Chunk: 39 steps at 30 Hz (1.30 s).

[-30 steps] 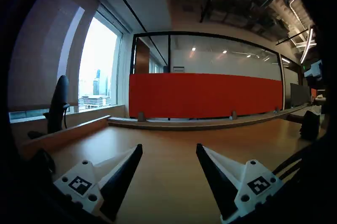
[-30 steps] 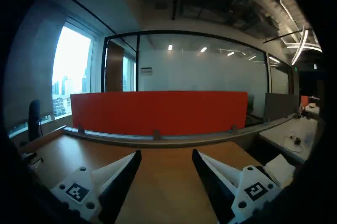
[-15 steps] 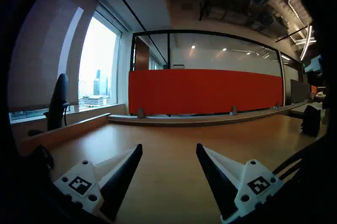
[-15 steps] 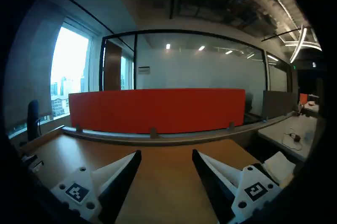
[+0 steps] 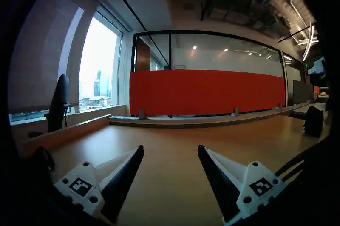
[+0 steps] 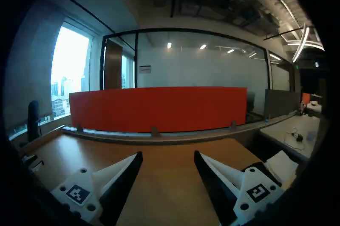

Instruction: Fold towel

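The left gripper (image 5: 170, 160) and right gripper (image 6: 168, 162) were held spread wide, nothing gripped, above the wooden desk (image 5: 178, 138).

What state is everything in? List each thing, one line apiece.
left tool: open, nothing between its fingers.
right tool: open, nothing between its fingers.
red partition: upright at the far edge of the desk.
office chair: upright, unoccupied, by the window.
strip light: lit.
white folded thing: lying at right; cannot tell if towel.

2 views low over wooden desk (image 5: 170, 141), facing same red partition (image 5: 204, 94)
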Each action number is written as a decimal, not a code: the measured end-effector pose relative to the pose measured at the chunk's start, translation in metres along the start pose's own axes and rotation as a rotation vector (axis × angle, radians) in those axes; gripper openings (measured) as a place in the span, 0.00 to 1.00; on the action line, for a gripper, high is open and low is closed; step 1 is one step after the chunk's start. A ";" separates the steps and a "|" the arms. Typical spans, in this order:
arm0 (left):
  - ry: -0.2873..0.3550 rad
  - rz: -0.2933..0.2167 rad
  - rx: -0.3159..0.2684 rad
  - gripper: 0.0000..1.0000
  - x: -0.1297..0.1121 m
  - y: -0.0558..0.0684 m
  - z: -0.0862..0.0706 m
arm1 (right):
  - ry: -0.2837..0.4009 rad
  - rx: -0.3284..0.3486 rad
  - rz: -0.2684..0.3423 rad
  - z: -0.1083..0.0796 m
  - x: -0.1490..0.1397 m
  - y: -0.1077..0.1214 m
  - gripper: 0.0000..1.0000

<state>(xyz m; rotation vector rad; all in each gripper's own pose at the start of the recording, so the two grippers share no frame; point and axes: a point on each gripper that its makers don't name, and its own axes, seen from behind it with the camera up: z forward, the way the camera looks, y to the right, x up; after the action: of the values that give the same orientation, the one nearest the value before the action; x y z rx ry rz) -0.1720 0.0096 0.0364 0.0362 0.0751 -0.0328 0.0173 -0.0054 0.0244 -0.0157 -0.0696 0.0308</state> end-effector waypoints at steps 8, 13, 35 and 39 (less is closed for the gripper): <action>-0.001 0.000 0.005 0.94 0.000 -0.001 0.000 | 0.005 0.001 -0.002 0.000 0.002 0.003 0.93; -0.002 0.001 0.005 0.95 0.000 -0.001 0.000 | 0.019 0.003 -0.010 0.002 0.007 0.005 0.93; -0.001 0.001 0.005 0.95 -0.003 -0.002 0.000 | 0.124 -0.070 -0.023 0.011 0.025 0.034 0.93; -0.001 0.001 0.005 0.95 -0.003 -0.002 0.001 | 0.140 -0.068 -0.056 0.009 0.016 0.033 0.93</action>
<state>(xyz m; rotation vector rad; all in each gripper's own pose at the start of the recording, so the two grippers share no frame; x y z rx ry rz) -0.1752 0.0074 0.0375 0.0414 0.0744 -0.0320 0.0315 0.0277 0.0340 -0.0835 0.0694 -0.0286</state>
